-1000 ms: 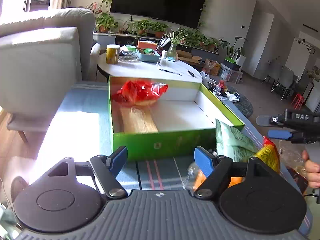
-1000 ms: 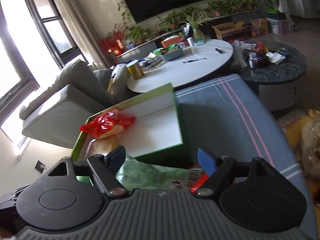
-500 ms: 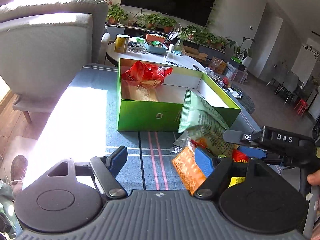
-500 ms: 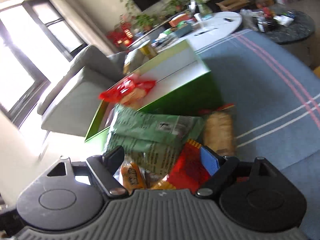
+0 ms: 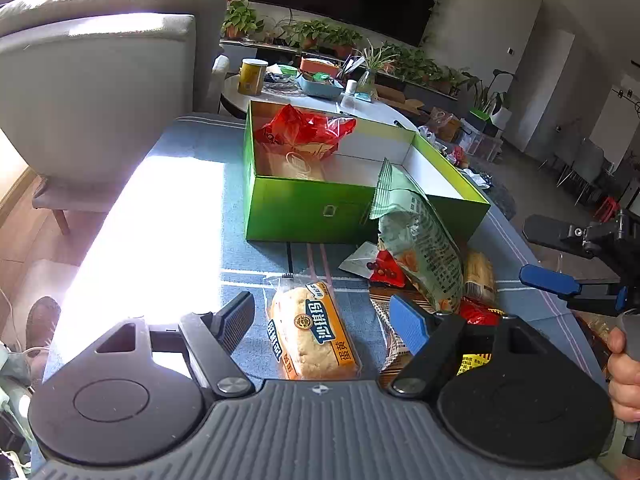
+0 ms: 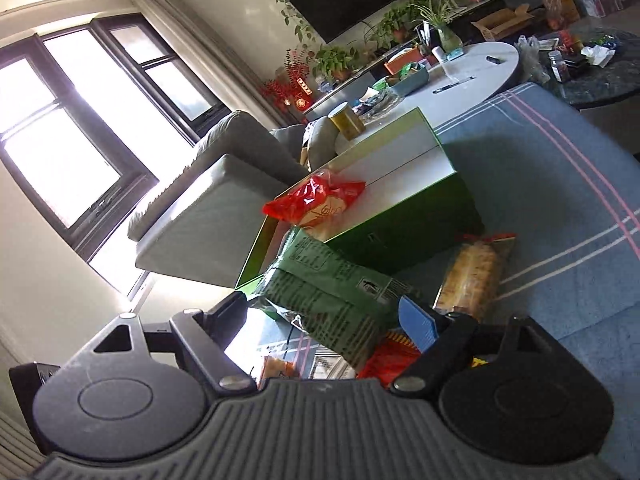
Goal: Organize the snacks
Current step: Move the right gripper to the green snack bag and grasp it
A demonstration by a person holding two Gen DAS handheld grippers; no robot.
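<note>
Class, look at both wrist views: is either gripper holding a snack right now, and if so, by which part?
Neither holds anything. The left gripper is open above the orange-labelled cake pack. The right gripper is open around the green bag, pads not pressing it.

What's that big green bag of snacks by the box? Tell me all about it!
The green snack bag is a crinkly, shiny plastic pouch, pale green with dark print and a crimped, sealed top edge. Orange pieces show through near its lower part. It stands tilted, its top leaning against the front wall of the green box, outside it. Its bottom rests on a heap of other snack packets on the blue striped cloth. Neither gripper is gripping it.
</note>
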